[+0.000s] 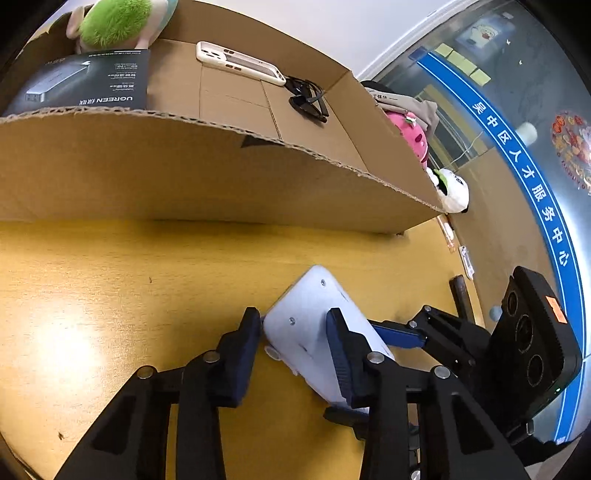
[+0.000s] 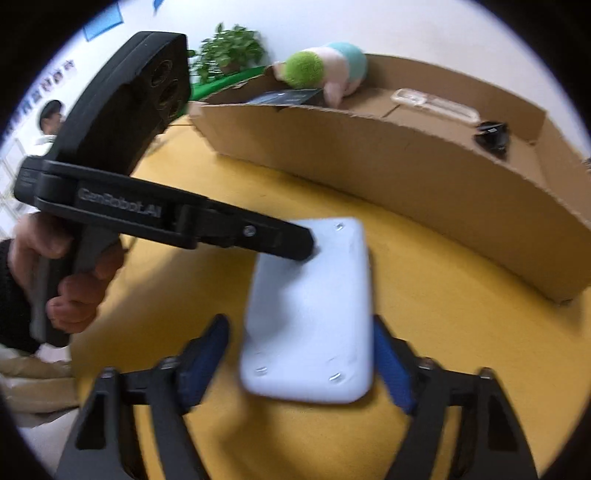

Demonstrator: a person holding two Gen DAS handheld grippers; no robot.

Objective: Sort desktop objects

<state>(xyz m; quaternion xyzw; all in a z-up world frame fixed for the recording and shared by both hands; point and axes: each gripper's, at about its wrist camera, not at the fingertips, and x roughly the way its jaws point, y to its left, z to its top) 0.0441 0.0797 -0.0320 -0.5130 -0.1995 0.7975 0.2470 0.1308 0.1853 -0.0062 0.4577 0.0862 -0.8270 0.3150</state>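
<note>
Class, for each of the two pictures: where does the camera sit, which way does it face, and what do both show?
Left wrist: behind the left gripper, facing the white device and cardboard box; right gripper visible.
Right wrist: behind the right gripper, facing the same device; left gripper and hand visible.
Shared: device, box, green plush.

Yellow tabletop (image 1: 110, 295), glare patch at left; white wall (image 2: 406, 26); glass partition (image 1: 517, 110) with blue band.

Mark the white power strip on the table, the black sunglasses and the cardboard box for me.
white power strip (image 2: 314, 314): right wrist view, middle of its flat back.
black sunglasses (image 1: 308, 100): left wrist view, on the folded frame.
cardboard box (image 1: 184, 173): left wrist view, outer face of the near wall.
</note>
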